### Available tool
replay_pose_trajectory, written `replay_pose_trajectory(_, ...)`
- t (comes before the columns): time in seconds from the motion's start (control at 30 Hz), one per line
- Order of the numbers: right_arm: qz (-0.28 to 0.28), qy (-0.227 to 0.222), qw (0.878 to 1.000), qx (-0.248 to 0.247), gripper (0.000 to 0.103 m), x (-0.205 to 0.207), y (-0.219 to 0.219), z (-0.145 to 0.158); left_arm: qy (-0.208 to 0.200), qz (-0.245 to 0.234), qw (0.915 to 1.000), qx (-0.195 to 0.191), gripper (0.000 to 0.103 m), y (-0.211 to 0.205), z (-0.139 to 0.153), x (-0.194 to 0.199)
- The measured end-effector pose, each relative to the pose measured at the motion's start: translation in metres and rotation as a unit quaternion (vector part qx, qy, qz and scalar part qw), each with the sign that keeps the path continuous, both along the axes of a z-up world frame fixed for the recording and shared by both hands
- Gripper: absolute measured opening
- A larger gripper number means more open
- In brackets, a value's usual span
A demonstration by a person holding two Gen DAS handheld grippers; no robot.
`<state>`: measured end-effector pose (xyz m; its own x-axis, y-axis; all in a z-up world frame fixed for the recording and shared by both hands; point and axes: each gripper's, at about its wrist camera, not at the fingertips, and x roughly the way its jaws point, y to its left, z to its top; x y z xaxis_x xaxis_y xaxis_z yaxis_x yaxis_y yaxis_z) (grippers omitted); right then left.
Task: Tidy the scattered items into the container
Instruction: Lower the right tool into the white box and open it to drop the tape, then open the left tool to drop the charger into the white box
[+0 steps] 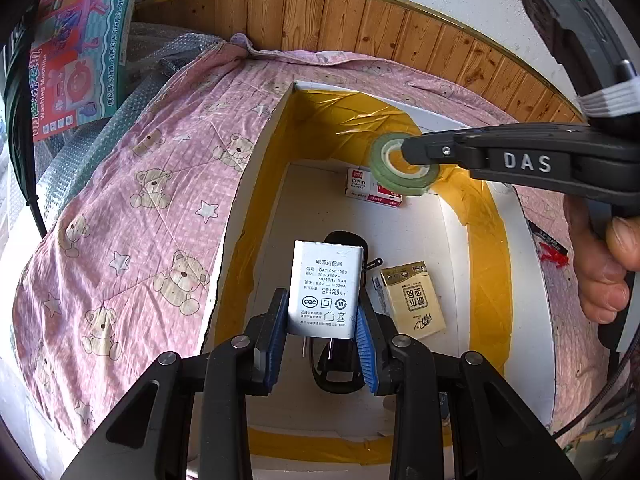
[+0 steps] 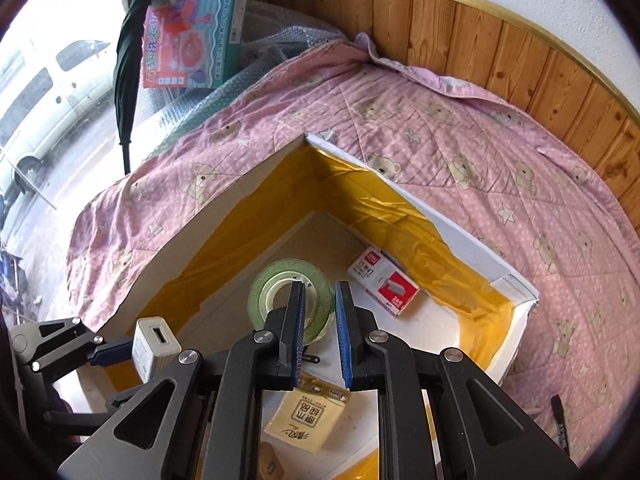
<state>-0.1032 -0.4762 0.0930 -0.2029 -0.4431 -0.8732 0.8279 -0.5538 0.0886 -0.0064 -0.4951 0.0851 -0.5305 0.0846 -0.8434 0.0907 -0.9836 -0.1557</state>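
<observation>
A pink bear-print quilt [image 1: 132, 216] lies under a wood-panelled wall and carries the white, yellow-taped open box [image 1: 256, 184]. Both loads hang over it, so release comes next. The left hand-held gripper [image 1: 322, 322] pinches a white rectangular power adapter [image 1: 326, 288]. The right hand-held gripper [image 2: 319, 320] nips the wall of a green tape roll [image 2: 276, 292], one finger through its core. Each needs only to part its fingers and lift clear.

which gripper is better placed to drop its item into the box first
Either, narrowly the left. The left gripper holds the power adapter low over the box floor; the right gripper holds the tape roll higher up.
</observation>
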Motion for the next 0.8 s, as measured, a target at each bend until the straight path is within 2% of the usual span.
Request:
replay_pose_trajectory(0.07,-0.003,-0.014,1.0,0.008,0.015,-0.01,-0.009,-0.007,-0.005,-0.015,0.9999,0.005,0.033,0.002,0.001,-0.006)
replay_pose_trajectory(0.2,-0.007,-0.027,0.999,0.029,0.015,-0.025,-0.026,-0.022,-0.02,-0.035,0.999,-0.019,0.033,0.004,-0.001,-0.015)
replay_pose_trajectory(0.3,-0.004,-0.039,0.998,0.039,0.015,-0.031,-0.039,-0.032,-0.048,-0.048,0.9977,-0.003,0.033,0.001,-0.011,-0.015)
replay_pose_trajectory(0.37,-0.004,-0.043,0.998,0.042,0.015,-0.034,-0.046,-0.036,-0.052,-0.059,0.9964,-0.031,0.033,0.006,-0.012,-0.012)
replay_pose_trajectory(0.63,-0.004,-0.05,0.998,0.04,0.016,-0.031,-0.064,-0.042,-0.065,-0.069,0.9945,-0.046,0.033,0.009,-0.013,-0.006)
replay_pose_trajectory(0.7,-0.006,-0.064,0.998,0.027,0.018,-0.031,-0.064,-0.042,-0.067,-0.067,0.9937,-0.06,0.034,0.011,-0.014,-0.008)
replay_pose_trajectory(0.77,-0.013,-0.084,0.996,0.013,0.038,-0.034,-0.061,-0.042,-0.068,-0.053,0.9939,-0.069,0.034,0.009,-0.015,-0.009)
replay_pose_trajectory(0.8,-0.015,-0.088,0.996,0.007,0.039,-0.033,-0.058,-0.04,-0.067,-0.045,0.994,-0.074,0.034,0.008,-0.014,-0.009)
